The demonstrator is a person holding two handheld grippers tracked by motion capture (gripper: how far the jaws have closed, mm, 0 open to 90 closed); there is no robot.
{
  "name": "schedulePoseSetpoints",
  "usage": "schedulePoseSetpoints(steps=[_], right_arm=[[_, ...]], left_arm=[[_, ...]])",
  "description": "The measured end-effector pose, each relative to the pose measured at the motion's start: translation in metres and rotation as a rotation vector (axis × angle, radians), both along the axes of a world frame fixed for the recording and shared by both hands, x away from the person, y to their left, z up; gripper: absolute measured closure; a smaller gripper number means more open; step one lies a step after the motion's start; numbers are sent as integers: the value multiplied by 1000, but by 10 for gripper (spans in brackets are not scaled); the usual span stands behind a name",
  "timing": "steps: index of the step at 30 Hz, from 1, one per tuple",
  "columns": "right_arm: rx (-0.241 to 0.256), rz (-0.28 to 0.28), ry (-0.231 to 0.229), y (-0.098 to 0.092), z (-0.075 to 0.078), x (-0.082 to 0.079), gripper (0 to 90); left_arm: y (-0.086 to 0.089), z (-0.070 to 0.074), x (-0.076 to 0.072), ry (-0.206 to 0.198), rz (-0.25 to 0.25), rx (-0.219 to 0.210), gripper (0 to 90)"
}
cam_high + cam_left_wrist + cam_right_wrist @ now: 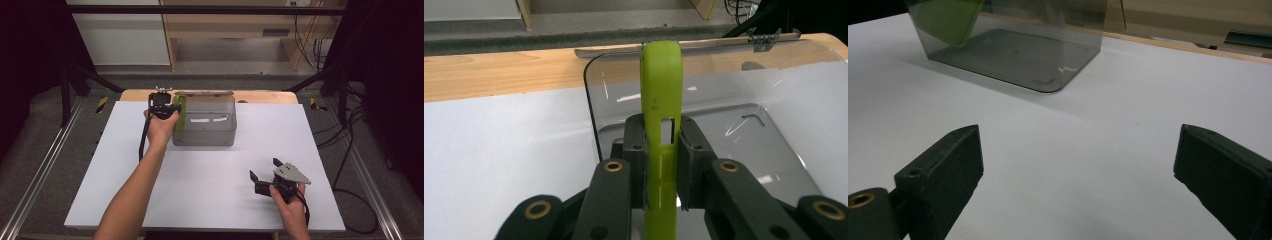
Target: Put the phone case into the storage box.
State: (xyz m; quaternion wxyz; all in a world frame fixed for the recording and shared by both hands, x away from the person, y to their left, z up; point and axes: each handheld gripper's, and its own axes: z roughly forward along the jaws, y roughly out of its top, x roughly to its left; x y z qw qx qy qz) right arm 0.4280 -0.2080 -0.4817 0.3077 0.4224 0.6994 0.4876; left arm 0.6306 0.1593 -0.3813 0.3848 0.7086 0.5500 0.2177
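A lime-green phone case stands on edge between the jaws of my left gripper, which is shut on it. In the high view the left gripper holds the green case at the left rim of a clear smoky plastic bin. The case's far end reaches over the bin's left wall. My right gripper rests low over the white table near the front right, jaws wide apart and empty. The right gripper view looks across the table to the bin with the green case showing through its wall.
A white sheet covers the table, with a wooden strip along the far edge. A black frame and metal rails flank the table. Cables hang at the far right. A thin metal bar with a clip runs along the bin's far rim.
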Motion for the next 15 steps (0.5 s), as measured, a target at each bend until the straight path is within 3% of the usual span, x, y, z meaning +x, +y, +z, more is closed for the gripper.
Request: schedulePoseSetpoints(steps=[10,15], right_arm=[[0,0,4,0,-1,1,60],[2,-2,6,0,-1,1,60]], left_arm=[[-1,-4,2,-8,-1,5,772],[3,-6,4,-11,14,-13,771]])
